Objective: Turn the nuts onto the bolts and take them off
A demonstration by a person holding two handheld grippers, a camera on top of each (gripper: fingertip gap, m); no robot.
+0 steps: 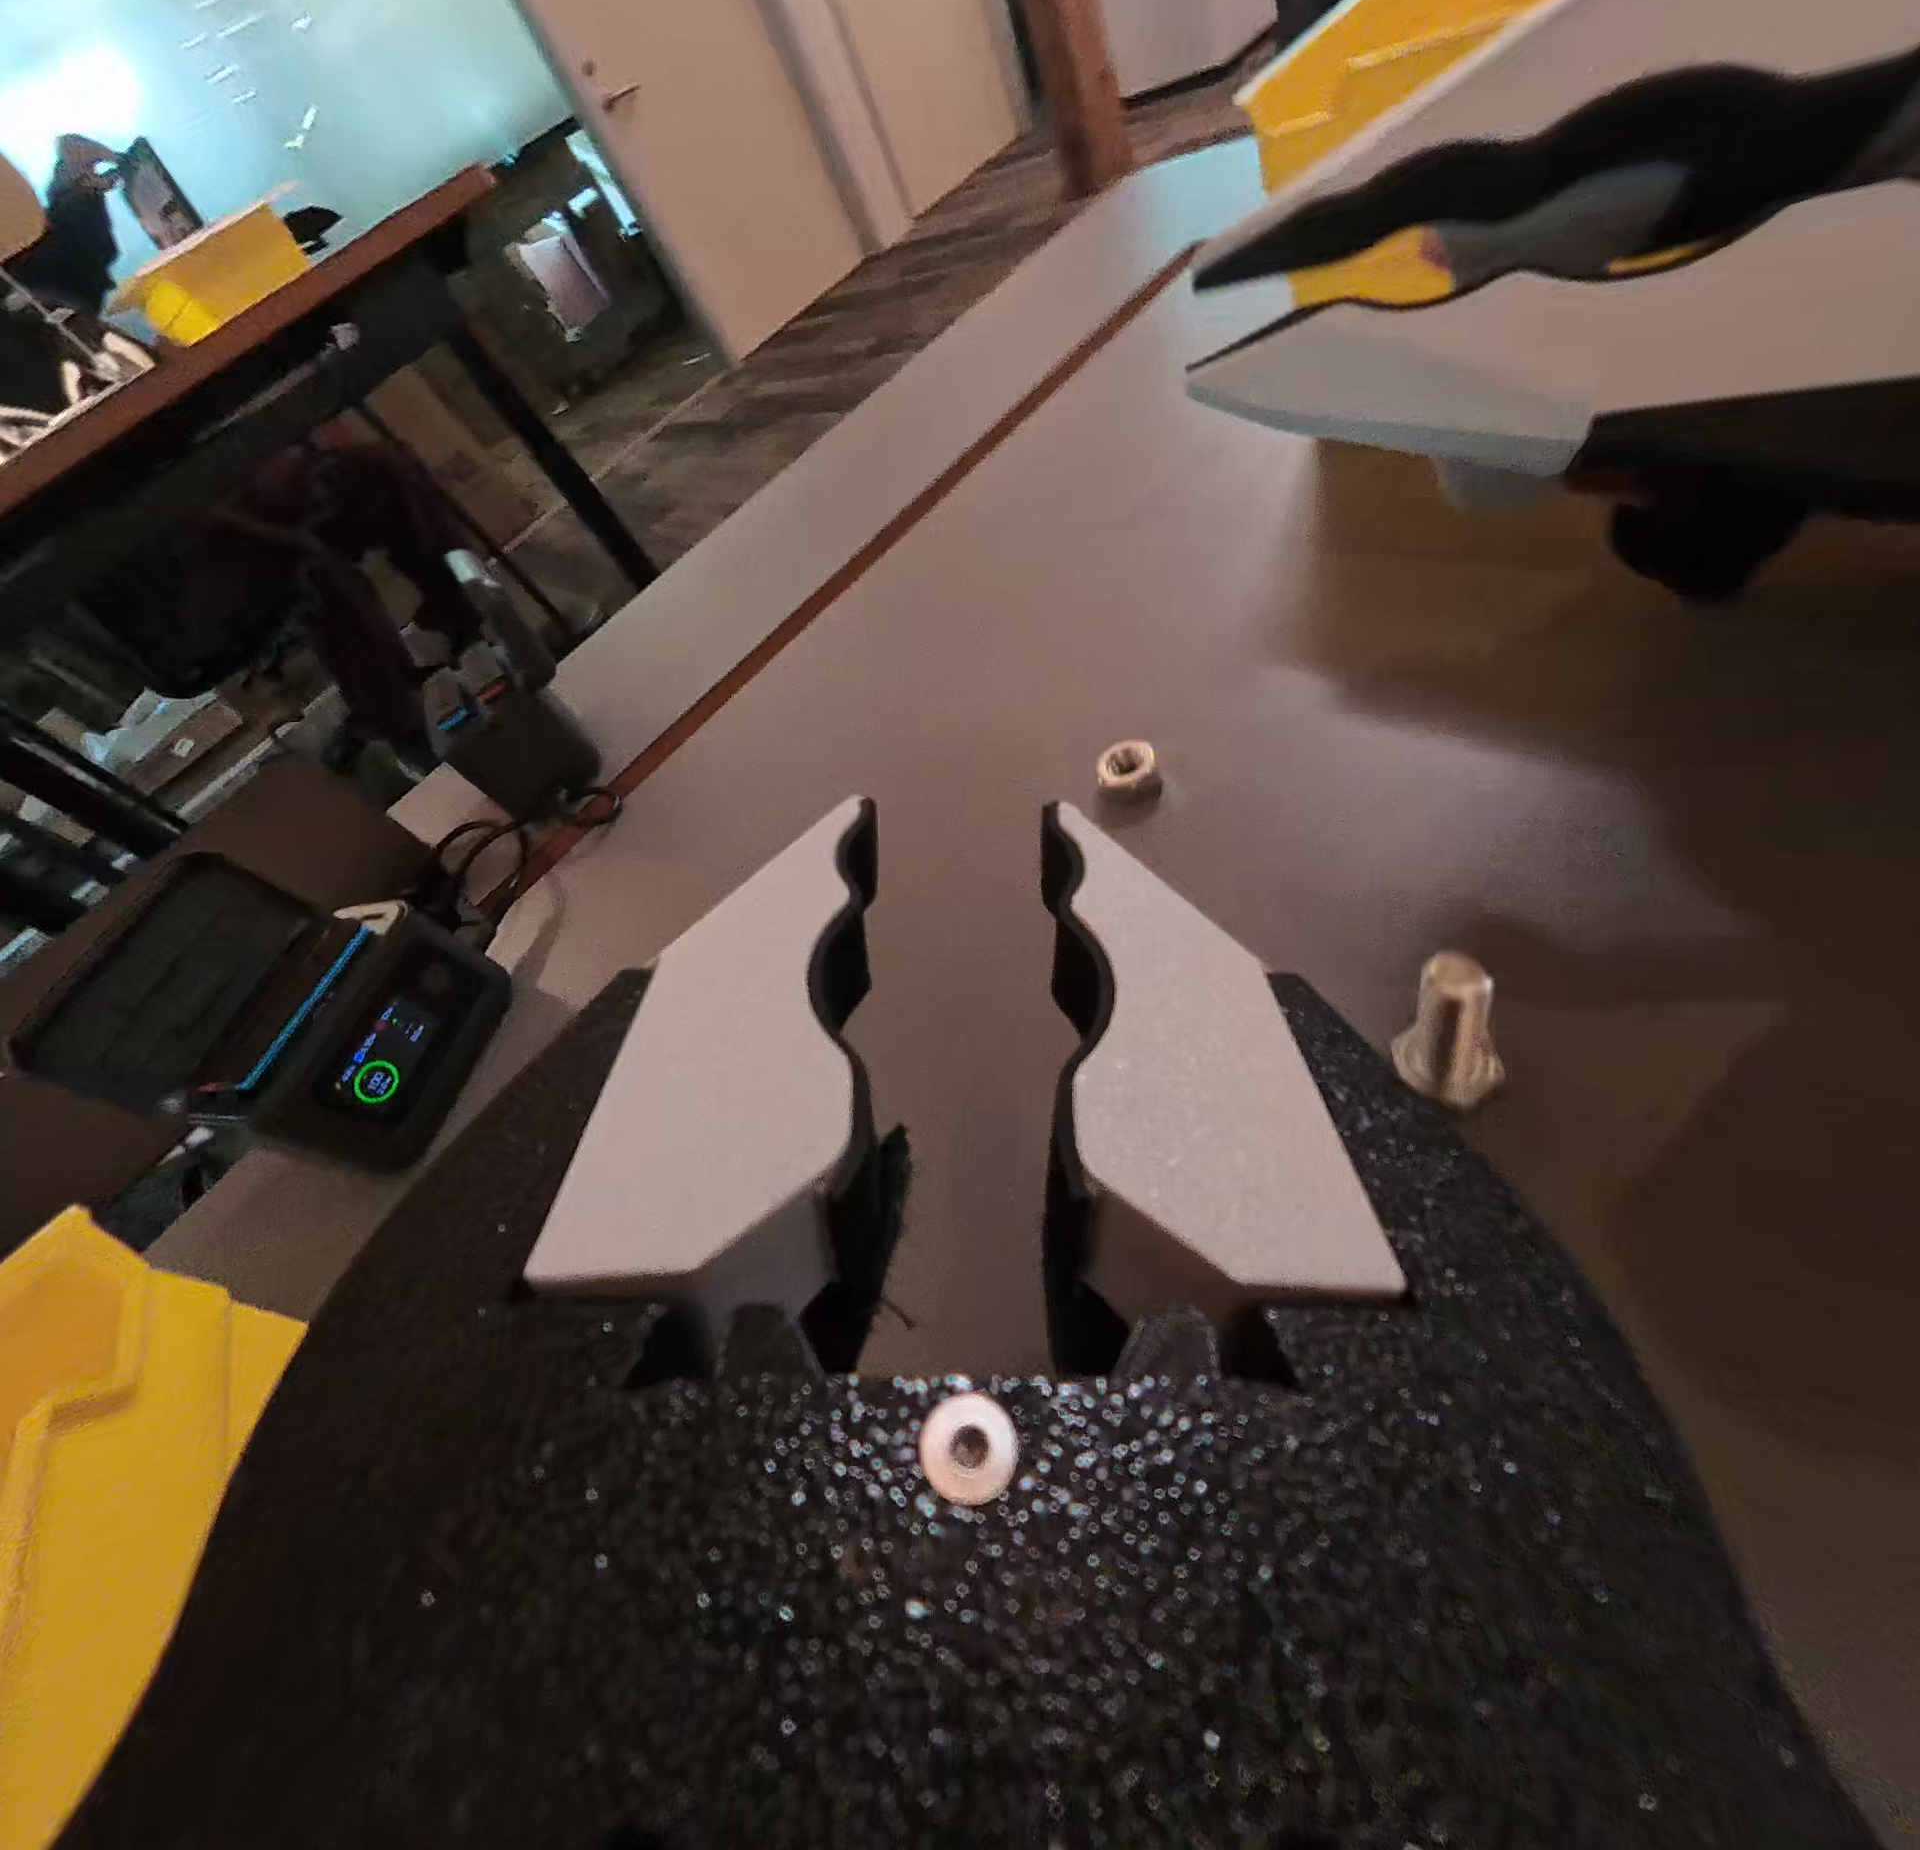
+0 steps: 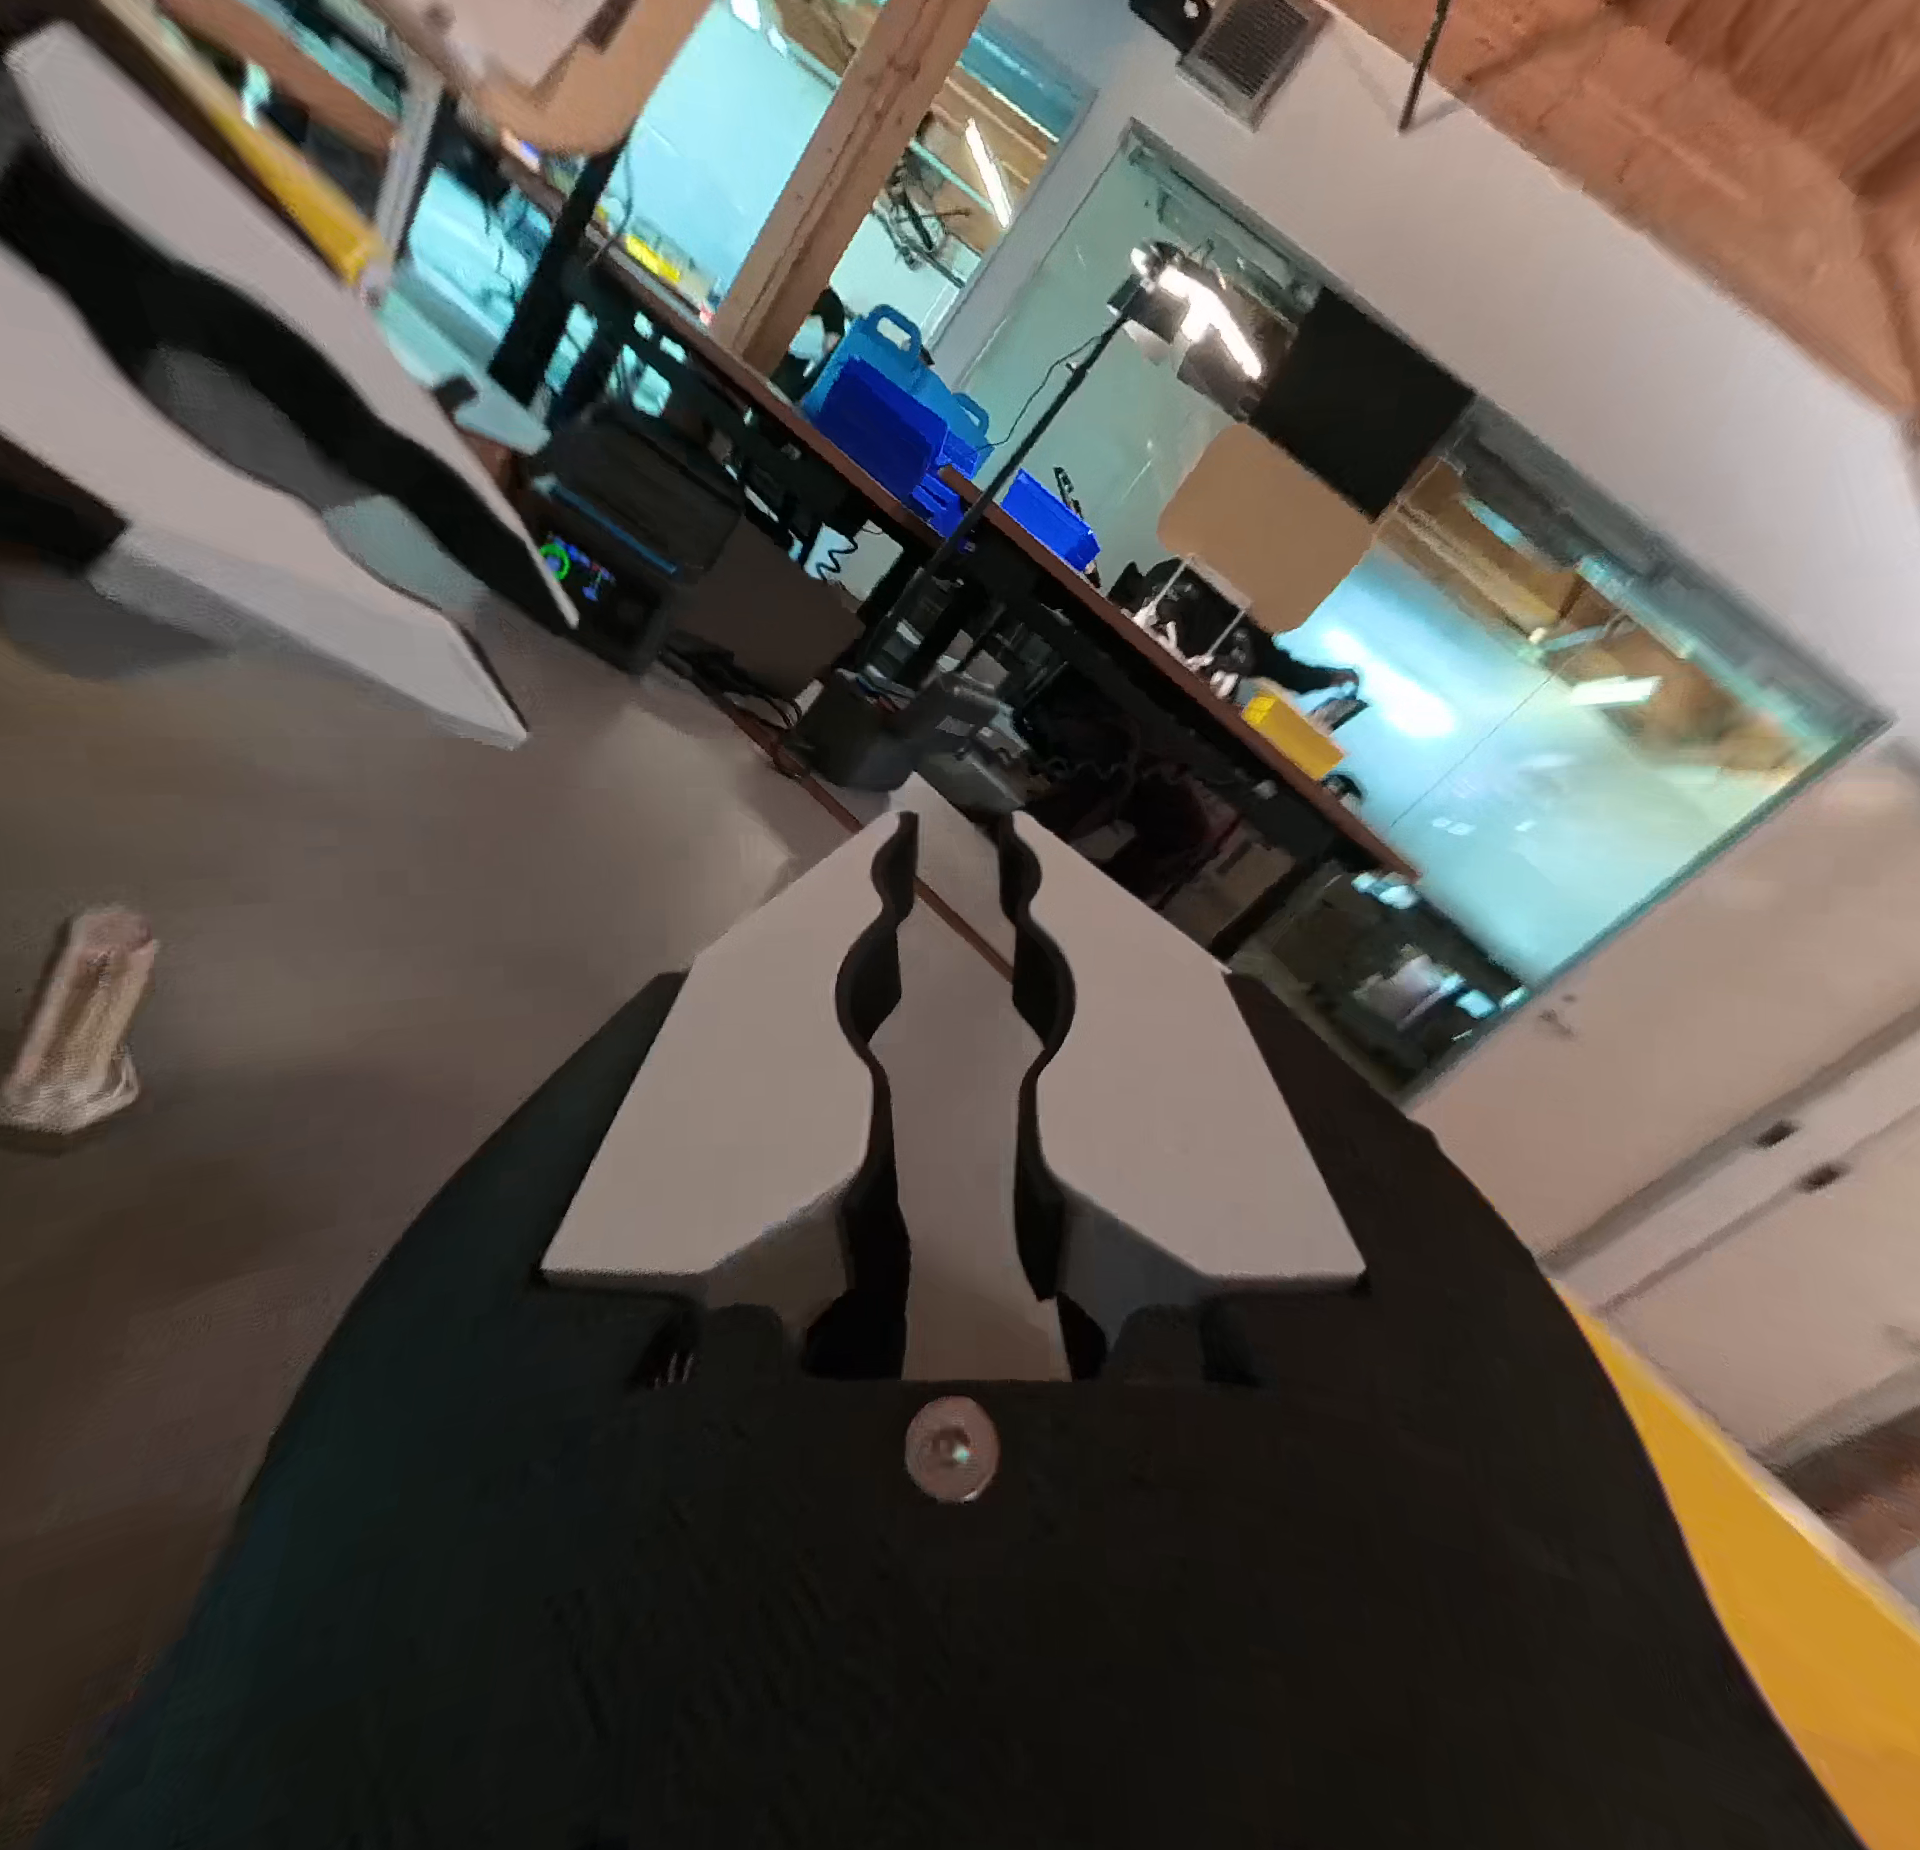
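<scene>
Tabletop [image 1: 1143, 553] holds nut [image 1: 1129, 767] and bolt [image 1: 1448, 1033] (apart).

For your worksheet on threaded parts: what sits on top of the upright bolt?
Nothing: the bolt stands head-down on the table, its top bare. The nut lies apart. Whatever is beneath its head is hidden.

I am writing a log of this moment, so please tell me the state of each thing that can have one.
Left gripper: open, empty, above the table.
Right gripper: open, empty, raised.
Nut: loose, lying flat on the table, not on the bolt.
Bolt: standing on its head, thread up, no nut on it.
</scene>
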